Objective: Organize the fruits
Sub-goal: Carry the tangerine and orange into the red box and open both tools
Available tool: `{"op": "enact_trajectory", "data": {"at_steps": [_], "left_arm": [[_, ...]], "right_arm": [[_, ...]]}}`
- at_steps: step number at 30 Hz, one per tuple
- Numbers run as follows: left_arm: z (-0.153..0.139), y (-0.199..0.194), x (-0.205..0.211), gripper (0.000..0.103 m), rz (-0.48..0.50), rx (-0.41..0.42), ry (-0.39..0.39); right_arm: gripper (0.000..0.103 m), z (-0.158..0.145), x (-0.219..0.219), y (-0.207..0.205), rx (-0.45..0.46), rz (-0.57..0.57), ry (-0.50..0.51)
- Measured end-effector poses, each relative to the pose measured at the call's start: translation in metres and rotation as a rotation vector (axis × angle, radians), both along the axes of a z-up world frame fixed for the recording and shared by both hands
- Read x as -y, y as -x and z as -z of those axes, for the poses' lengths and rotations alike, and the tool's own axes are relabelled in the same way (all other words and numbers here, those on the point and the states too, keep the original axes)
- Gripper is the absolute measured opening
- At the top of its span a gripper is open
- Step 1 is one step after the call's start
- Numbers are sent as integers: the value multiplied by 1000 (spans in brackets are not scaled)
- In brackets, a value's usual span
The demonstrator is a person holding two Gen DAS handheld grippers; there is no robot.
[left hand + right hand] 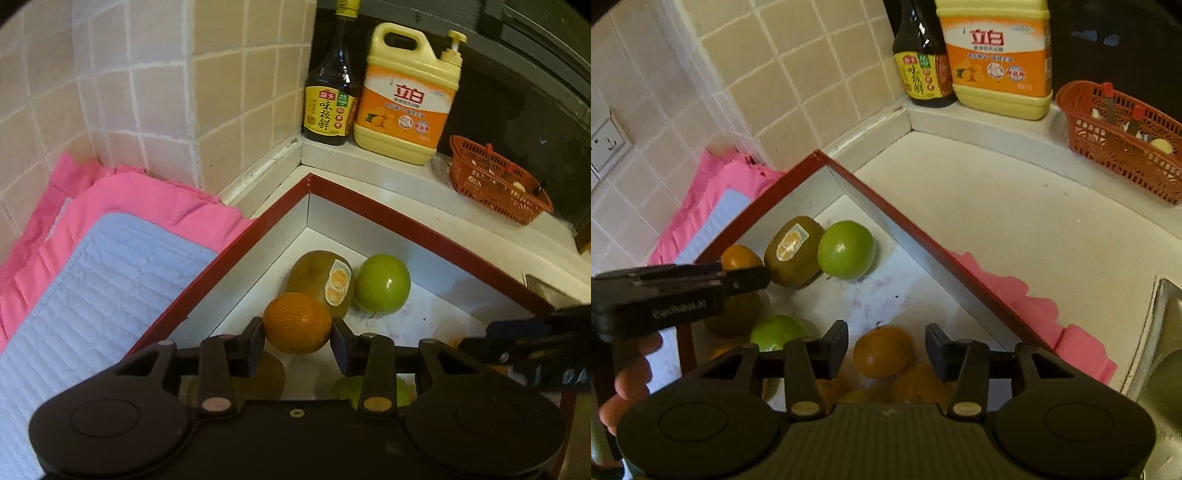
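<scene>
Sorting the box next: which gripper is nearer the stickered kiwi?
Left. The left gripper straddles an orange lying right against the stickered kiwi. The right gripper hovers around another orange nearer the box's front, well short of it.

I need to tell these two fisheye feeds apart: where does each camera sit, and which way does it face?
Left wrist: on the left gripper, facing down into the red-rimmed box; jaws flank an orange, right gripper at right edge.
Right wrist: on the right gripper, facing down into the same box; jaws flank another orange, left gripper and a hand at left.
Shared: stickered kiwi, green apple, detergent jug.
</scene>
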State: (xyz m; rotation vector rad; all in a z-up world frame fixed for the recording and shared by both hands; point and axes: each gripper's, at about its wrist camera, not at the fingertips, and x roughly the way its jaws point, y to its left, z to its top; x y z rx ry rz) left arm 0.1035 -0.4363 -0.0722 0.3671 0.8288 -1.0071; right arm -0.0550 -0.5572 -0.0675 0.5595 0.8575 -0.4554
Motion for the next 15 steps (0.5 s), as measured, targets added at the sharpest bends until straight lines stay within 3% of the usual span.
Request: {"op": "enact_trajectory", "data": {"at_steps": [3,8,15], "left_arm": [[0,2,-4,77,1,-21,6],[-8,9,-19,77,-37,-1,24],[-39,30,-53,77,-71,91,67]], "right_arm": [[51,-5,1,7,18,12,-13],[51,-14,-2,16,42,11,-4],[57,-36,-13,24,85,7,19]]}}
